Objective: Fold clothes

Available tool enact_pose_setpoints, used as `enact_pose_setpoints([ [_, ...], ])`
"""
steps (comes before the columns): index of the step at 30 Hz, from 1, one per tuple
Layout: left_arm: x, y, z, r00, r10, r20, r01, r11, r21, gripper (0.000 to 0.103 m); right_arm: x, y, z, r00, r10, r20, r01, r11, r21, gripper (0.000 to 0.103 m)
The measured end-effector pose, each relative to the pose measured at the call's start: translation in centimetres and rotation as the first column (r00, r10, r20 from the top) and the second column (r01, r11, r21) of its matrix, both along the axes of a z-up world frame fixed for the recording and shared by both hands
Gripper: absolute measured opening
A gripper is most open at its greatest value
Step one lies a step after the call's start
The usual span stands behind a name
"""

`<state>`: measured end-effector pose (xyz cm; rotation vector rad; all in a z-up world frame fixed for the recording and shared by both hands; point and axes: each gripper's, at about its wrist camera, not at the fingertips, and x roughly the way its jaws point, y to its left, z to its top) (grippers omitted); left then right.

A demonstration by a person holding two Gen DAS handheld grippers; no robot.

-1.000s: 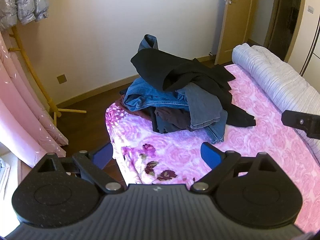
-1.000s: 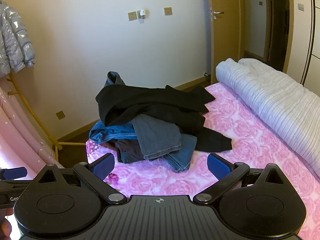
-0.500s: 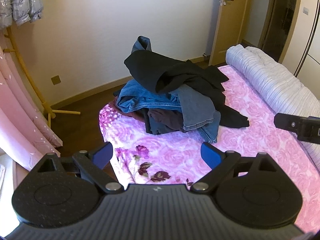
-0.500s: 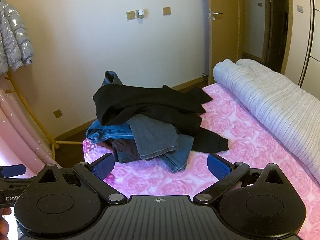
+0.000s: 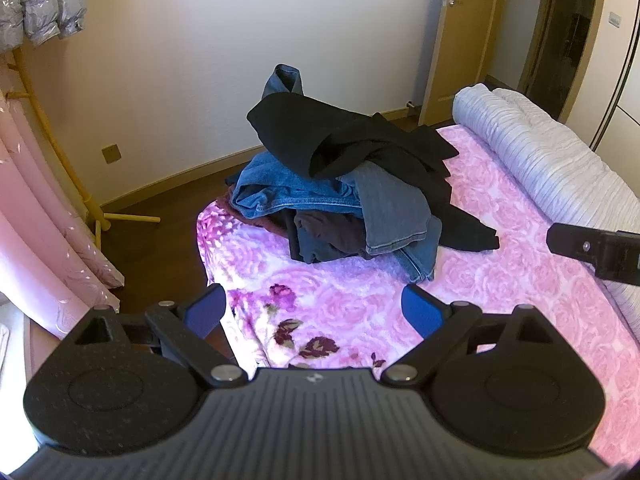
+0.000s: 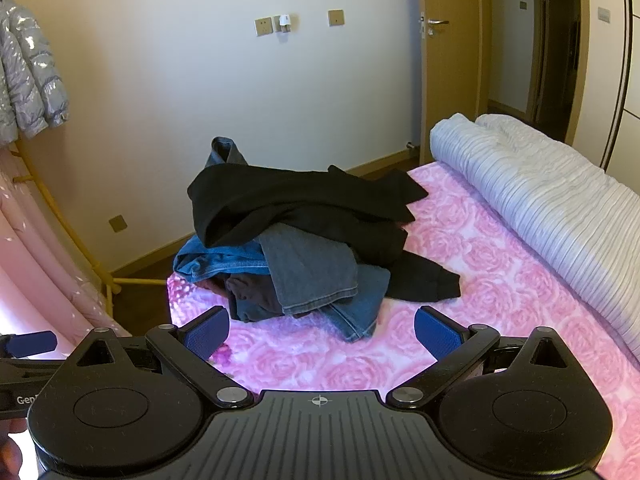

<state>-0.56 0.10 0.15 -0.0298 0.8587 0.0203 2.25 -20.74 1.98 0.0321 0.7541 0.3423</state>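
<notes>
A heap of clothes lies on the far corner of a bed with a pink rose cover (image 5: 520, 280). A black garment (image 5: 360, 148) lies on top, over blue jeans (image 5: 296, 192), a grey-blue denim piece (image 5: 392, 204) and a dark brown garment (image 5: 332, 232). The heap also shows in the right wrist view, with the black garment (image 6: 304, 208) over the jeans (image 6: 312, 272). My left gripper (image 5: 314, 310) is open and empty, short of the heap. My right gripper (image 6: 322, 330) is open and empty, also short of it.
A rolled grey-white quilt (image 5: 540, 160) lies along the bed's right side. Pink curtains (image 5: 36, 240) and a yellow coat rack (image 5: 68, 168) with a silver jacket (image 6: 28, 92) stand at the left. A wooden door (image 6: 444, 60) is beyond the bed.
Both grippers have moved a little closer to the heap and the views have shifted slightly. Both jaws stay open. The clothes have not moved.
</notes>
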Motion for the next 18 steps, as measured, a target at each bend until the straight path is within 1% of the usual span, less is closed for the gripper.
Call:
enact_pose_setpoints([
  [18,0.1,-1.7,-0.4,1.0,-0.007,-0.012,0.007,0.999,0.044,0.092,1.0,-1.4,-0.6,1.0,0.003,-0.007,-0.003,1.0,0.01,0.101],
])
